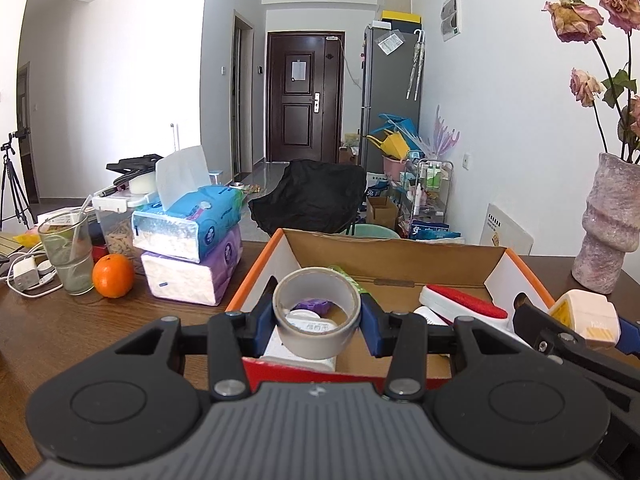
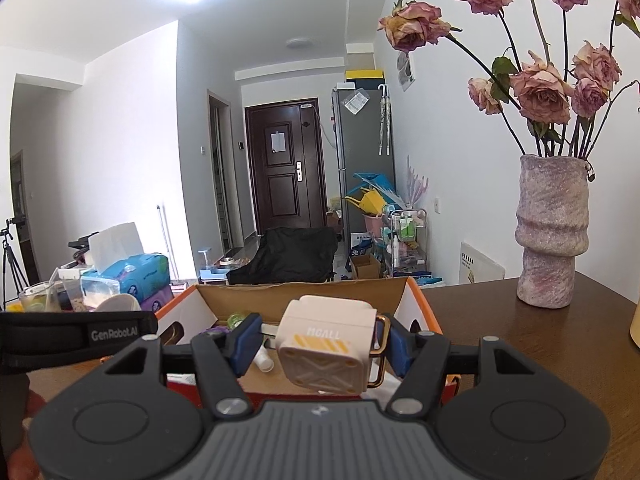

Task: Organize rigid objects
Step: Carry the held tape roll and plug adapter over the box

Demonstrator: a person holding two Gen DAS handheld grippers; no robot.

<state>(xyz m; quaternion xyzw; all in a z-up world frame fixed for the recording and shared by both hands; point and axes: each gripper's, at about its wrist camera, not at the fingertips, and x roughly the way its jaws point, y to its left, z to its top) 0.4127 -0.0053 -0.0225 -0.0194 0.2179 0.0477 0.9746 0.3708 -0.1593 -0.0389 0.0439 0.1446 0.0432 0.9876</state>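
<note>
Both loads hang over the near edge of the cardboard box point(image 1: 392, 256) — the left gripper point(image 1: 318, 318) clenched on a tape roll point(image 1: 316, 312), the right gripper point(image 2: 316, 344) clamped on a cream cube-shaped gadget point(image 2: 326, 346). The depositing step is in hand; next comes lowering each into bare floor inside, then letting go.

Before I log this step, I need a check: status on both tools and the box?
Left tool shut on tape roll. Right tool shut on cream cube gadget. Both over cardboard box, already part filled. Nothing blocking.
</note>
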